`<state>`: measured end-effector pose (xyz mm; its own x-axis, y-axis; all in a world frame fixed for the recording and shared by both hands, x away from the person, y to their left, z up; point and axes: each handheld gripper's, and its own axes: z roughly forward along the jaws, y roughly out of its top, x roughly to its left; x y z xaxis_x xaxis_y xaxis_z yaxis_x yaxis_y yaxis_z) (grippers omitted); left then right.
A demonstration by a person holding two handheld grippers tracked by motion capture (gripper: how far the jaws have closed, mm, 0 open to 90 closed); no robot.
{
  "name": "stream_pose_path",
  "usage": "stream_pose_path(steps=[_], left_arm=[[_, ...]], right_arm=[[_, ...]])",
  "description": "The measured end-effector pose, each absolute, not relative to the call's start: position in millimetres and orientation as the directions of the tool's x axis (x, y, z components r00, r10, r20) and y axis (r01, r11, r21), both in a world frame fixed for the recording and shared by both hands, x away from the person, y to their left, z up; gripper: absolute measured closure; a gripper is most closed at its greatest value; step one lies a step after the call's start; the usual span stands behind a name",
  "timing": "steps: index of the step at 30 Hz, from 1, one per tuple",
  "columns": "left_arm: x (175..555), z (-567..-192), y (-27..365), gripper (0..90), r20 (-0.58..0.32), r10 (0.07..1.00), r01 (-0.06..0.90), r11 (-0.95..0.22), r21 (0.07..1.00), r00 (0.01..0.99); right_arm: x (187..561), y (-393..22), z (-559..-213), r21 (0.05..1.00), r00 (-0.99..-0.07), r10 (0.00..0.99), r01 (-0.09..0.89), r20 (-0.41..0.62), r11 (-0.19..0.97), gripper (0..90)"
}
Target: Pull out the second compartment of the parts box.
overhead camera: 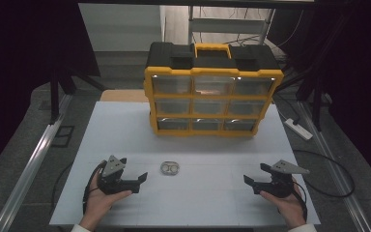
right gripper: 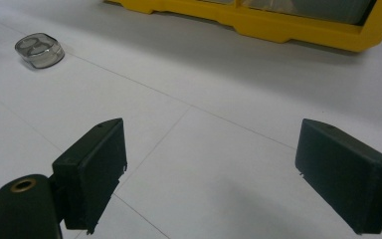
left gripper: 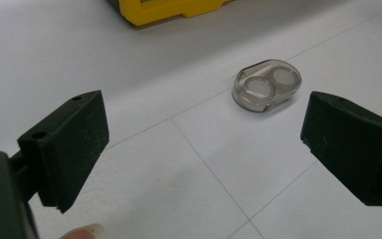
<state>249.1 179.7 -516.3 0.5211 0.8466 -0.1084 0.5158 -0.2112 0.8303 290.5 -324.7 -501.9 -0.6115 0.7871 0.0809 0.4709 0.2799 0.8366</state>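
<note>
We have both sets of jaws spread wide with nothing between them. The small clear case (left gripper: pixel 267 84) lies on the white desk (overhead camera: pixel 207 193) just ahead of our left gripper (overhead camera: pixel 136 182), well off from our right gripper (overhead camera: pixel 257 178). Beyond stands the yellow drawer organizer (overhead camera: pixel 213 94). We judge nothing grasped yet; everything remains to do.

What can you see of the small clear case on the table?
The small clear case is a flat oval of see-through plastic, as it looks, with two round wells side by side under its top. It looks closed and lies flat on the white table, in front of the yellow drawer box and apart from it. Nothing touches it; the left claw stands open beside it, closer than the right.
</note>
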Motion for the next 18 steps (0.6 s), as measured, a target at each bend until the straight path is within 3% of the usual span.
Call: stream_pose_path(steps=[18], left_arm=[[244.9, -514.0, 175.6, 5.7, -0.096, 0.834, 0.486, -0.219, 0.846, 0.543]], right_arm=[[294.5, -314.0, -504.2, 0.823, -0.618, 0.781, 0.488, 0.09, 0.291, 13.5]])
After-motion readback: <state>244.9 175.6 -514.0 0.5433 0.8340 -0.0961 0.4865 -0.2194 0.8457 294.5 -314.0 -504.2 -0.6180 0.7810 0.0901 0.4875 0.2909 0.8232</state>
